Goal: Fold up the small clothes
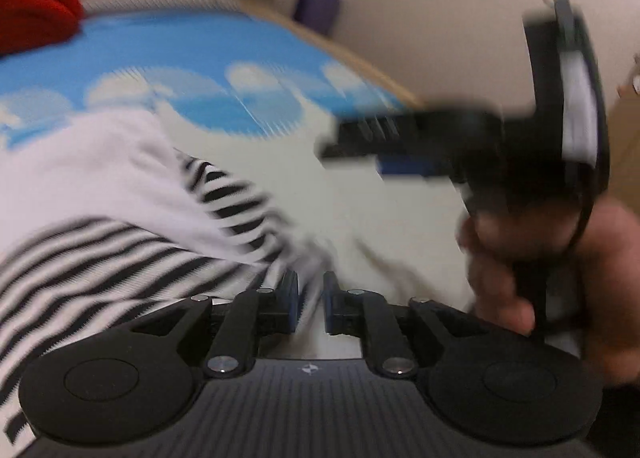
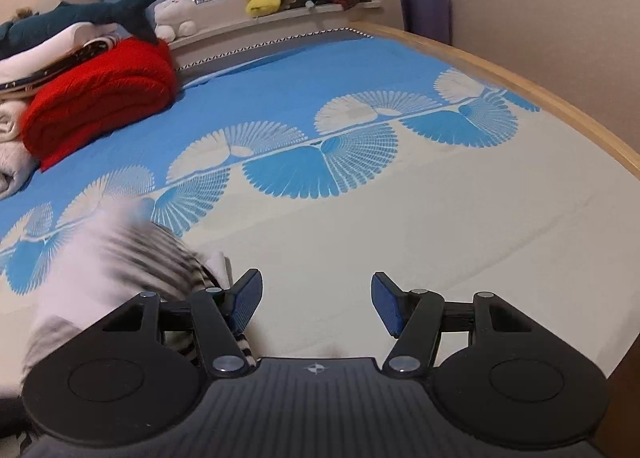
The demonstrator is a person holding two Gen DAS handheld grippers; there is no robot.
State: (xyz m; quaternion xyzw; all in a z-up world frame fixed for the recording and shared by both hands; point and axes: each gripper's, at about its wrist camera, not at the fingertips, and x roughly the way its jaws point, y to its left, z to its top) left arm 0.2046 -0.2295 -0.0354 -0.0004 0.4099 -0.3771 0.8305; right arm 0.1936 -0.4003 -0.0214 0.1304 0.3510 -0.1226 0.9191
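My left gripper (image 1: 311, 300) pinched the striped garment (image 1: 120, 194); my right gripper (image 2: 317, 304) stood wide, empty.
The cloth lay on the bed (image 2: 400, 226) toward nine o'clock; a thin pinch, I judged, risked slipping and spoiling the fold.

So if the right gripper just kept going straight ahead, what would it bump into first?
Probably nothing but the bed cover. The right gripper is open and empty, with bare sheet ahead. The striped garment lies off to its left, beside the line.
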